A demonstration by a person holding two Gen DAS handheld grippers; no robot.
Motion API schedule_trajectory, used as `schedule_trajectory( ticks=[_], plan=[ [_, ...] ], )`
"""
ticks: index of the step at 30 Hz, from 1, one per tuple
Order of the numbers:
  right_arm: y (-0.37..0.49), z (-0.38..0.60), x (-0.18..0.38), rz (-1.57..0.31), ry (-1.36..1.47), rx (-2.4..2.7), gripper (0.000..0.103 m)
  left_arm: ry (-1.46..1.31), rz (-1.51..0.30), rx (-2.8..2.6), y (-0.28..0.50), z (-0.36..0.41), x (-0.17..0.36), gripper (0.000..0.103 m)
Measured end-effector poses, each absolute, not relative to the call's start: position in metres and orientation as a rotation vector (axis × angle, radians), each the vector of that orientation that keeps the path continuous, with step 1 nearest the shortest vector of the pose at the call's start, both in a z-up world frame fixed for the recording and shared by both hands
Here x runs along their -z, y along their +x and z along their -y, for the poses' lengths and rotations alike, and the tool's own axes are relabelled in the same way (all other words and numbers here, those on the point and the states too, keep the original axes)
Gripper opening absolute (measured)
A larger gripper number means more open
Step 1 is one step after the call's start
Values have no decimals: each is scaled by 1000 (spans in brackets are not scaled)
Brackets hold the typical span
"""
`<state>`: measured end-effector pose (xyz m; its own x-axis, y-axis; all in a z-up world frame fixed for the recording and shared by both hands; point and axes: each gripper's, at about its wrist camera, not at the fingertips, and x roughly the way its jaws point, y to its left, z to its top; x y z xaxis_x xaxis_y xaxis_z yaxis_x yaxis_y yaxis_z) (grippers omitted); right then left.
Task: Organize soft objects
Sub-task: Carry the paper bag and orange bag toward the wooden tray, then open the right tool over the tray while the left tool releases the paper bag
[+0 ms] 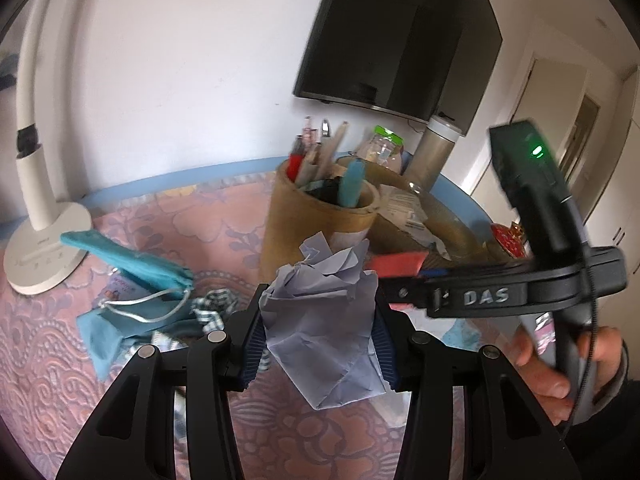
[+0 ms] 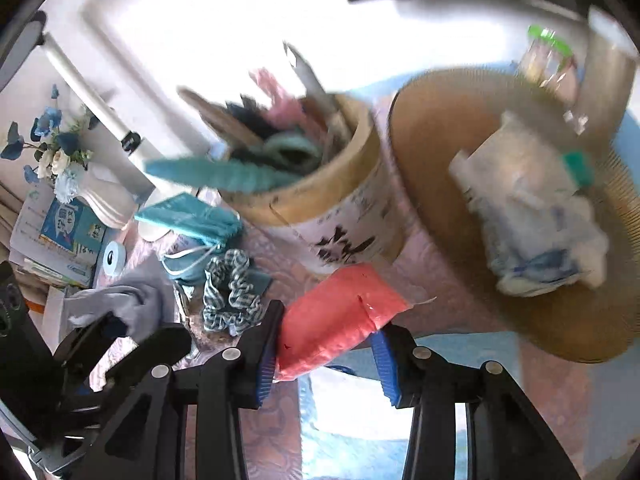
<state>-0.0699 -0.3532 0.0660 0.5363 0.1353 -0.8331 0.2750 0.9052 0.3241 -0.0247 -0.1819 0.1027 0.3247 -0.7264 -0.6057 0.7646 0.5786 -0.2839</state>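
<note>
- Pink patterned cloth [image 1: 168, 216] covers the table, with a white wall behind it and a dark screen [image 1: 396, 36] mounted above.
- In the left wrist view, the left gripper [image 1: 320, 332] is pinching a crumpled wad of pale lilac paper [image 1: 324, 312]; both blue pads press against its sides and the wad sticks up above and hangs down below the fingers.
- Straight ahead of the left fingers stands a tan cardboard tube [image 1: 316, 216] stuffed with pens and a teal item.
- Ahead and to the left of that gripper lie a teal face mask [image 1: 136, 268] with white ear loops and, nearer, a checked scrunchie [image 1: 208, 312]; further left is the base of a white desk lamp [image 1: 44, 248].
- To its right, a hand [image 1: 560, 364] holds the other tool, crossing the view just beyond the paper.
- In the right wrist view, the right gripper [image 2: 328, 348] has a soft coral-red pack [image 2: 340, 316] between its fingers; the left pad touches it, but whether the right pad does I cannot tell, as the frame is blurred.
- Ahead and to the right of the right fingers sits a round tan woven basket [image 2: 440, 168], tilted in view, holding a white-and-blue crumpled bundle [image 2: 536, 216].
- The scrunchie [image 2: 232, 292] lies just left of the right gripper's left finger, the mask [image 2: 188, 220] beyond it.
</note>
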Motion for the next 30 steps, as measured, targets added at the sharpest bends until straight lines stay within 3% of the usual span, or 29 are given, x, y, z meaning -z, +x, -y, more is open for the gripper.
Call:
schedule_trajectory(
  ticks=[14,27,29,30],
  plan=[
    [-115,445,-124,-810,479,252,41,189,-743,1092,-44,282,-115,44],
    [-109,528,-132,-770,534,412,42,279,-760,1116,-39,387,-126,45],
    [-104,532,-125,-786,547,420,46,281,-769,1098,-34,394,-124,59],
    [-101,536,-120,-798,558,419,60,274,-782,1082,-32,396,-122,87]
  ],
)
